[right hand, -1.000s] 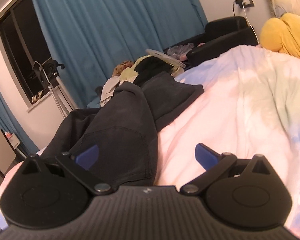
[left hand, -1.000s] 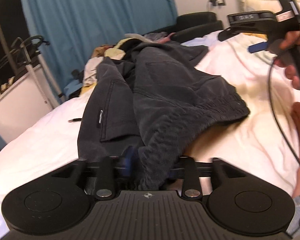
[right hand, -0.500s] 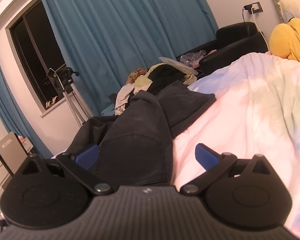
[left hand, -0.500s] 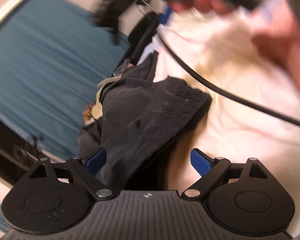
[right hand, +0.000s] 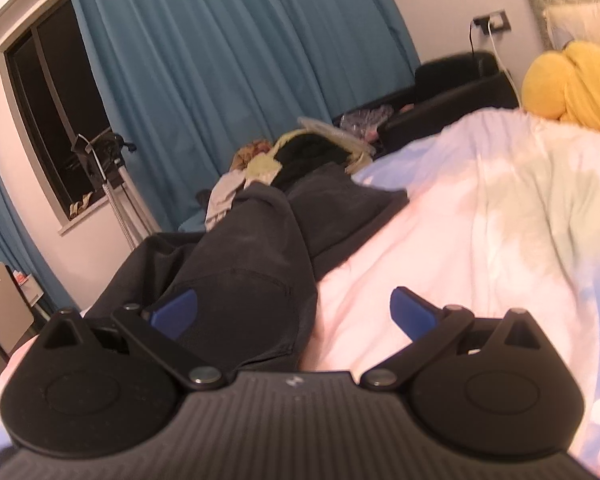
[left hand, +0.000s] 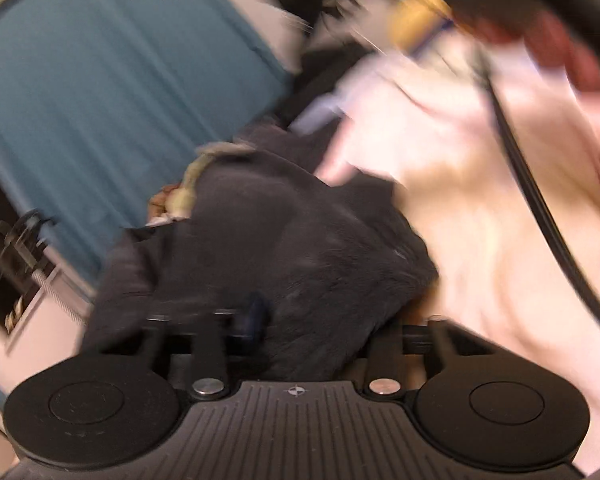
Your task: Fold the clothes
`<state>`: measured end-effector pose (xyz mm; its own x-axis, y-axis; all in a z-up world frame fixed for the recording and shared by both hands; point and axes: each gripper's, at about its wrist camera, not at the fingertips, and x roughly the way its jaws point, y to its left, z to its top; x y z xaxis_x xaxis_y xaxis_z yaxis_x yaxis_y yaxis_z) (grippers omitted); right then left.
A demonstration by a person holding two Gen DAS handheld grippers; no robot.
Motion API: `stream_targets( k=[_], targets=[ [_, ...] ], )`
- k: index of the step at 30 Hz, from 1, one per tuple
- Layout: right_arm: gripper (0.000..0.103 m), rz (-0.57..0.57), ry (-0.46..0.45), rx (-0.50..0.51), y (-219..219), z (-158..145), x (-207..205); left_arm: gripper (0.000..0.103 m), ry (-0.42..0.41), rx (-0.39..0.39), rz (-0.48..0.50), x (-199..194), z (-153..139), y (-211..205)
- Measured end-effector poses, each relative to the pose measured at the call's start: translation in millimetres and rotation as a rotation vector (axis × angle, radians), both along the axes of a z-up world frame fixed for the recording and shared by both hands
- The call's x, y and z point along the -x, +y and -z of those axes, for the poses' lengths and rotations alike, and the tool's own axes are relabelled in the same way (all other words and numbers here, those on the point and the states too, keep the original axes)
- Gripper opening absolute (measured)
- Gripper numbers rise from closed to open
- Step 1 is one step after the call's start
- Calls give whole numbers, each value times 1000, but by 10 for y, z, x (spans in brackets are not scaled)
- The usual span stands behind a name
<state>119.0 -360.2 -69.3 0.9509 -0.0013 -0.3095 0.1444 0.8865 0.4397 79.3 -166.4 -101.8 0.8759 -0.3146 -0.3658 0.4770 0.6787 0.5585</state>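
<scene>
1. Left wrist view, far left: teal curtain point(left hand: 112, 92) and a dark window point(left hand: 4, 276) behind a stand; frame is motion-blurred
2. Left tool point(left hand: 300, 320): jaws closing, drawn near together, with a bunched fold of the dark grey garment point(left hand: 300, 232) between them; only one blue pad point(left hand: 254, 316) shows, pressed into the cloth, the other hidden behind the fold
3. Garment lies on the bed point(left hand: 480, 240); its rounded right edge ends just right of the left tool, and bare pale bedcover runs on to the right
4. Across that bare stretch a black cable point(left hand: 540, 216) hangs diagonally; blurred hand point(left hand: 560, 52) at the upper right
5. Right wrist view, left: window, teal curtain, and a heap of other clothes point(right hand: 300, 156) beyond the garment's far end
6. Right tool point(right hand: 296, 312): jaws wide apart, clamped on nothing. Left blue pad point(right hand: 176, 312) sits over the dark garment point(right hand: 240, 280), right pad over bare bedcover; whether either touches cloth, cannot tell
7. The garment's right edge runs diagonally from between the pads toward the far heap
8. Right of that edge: open bedcover point(right hand: 500, 240), then a yellow bundle point(right hand: 572, 88) at the head end
</scene>
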Motion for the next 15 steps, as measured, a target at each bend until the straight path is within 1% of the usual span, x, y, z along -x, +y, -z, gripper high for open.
stream_targets(
  k=[2,5,8,11,15],
  targets=[
    [103,33,-26,19,5,-38,50,26,18,130,-24,-31,-256,175],
    [103,66,-52,35,19,-100,120,24,54,327,-78,-179,-684,480],
    [103,87,-72,78,89,-138,141,23,91,499,-135,-307,-1116,868],
    [103,64,-50,113,207,-109,85,21,113,634,-204,-539,-1486,1316],
    [103,-10,-10,177,463,-33,-57,20,98,774,-316,-962,-1888,1975]
  ],
)
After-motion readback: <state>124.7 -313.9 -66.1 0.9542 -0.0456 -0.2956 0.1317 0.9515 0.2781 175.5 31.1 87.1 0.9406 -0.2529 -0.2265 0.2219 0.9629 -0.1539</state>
